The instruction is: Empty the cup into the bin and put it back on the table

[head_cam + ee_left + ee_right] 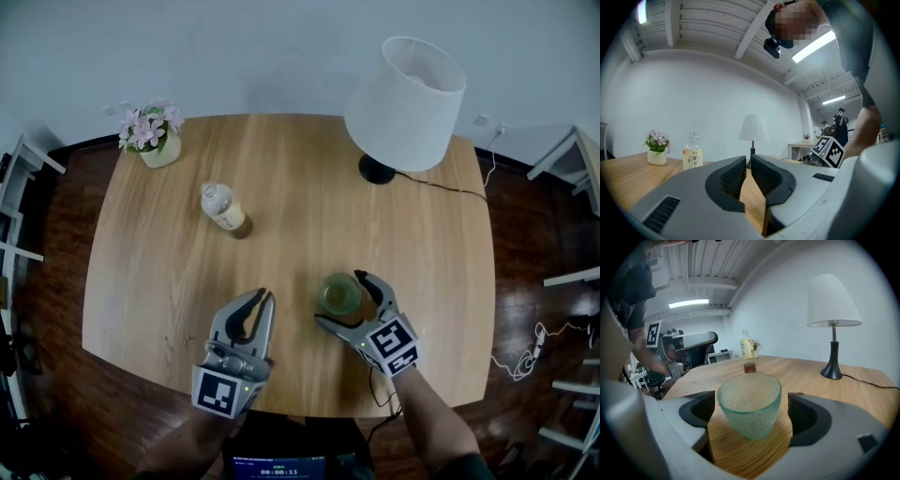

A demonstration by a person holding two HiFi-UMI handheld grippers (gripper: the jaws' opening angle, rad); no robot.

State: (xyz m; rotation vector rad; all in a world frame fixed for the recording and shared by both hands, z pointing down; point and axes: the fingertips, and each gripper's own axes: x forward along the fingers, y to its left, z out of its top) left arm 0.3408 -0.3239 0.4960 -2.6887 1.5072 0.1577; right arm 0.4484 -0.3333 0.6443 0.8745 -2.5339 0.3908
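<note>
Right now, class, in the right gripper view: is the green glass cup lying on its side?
No, the cup stands upright on the table, mouth up, between the jaws of the right gripper.

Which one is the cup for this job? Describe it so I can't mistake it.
Start at the wooden table with the white lamp at its far right. Come toward the near edge, to the right tool: the cup stands upright between its open jaws. It is the only pale green, pebbled glass tumbler, with no lid or label, unlike the bottle farther left.
</note>
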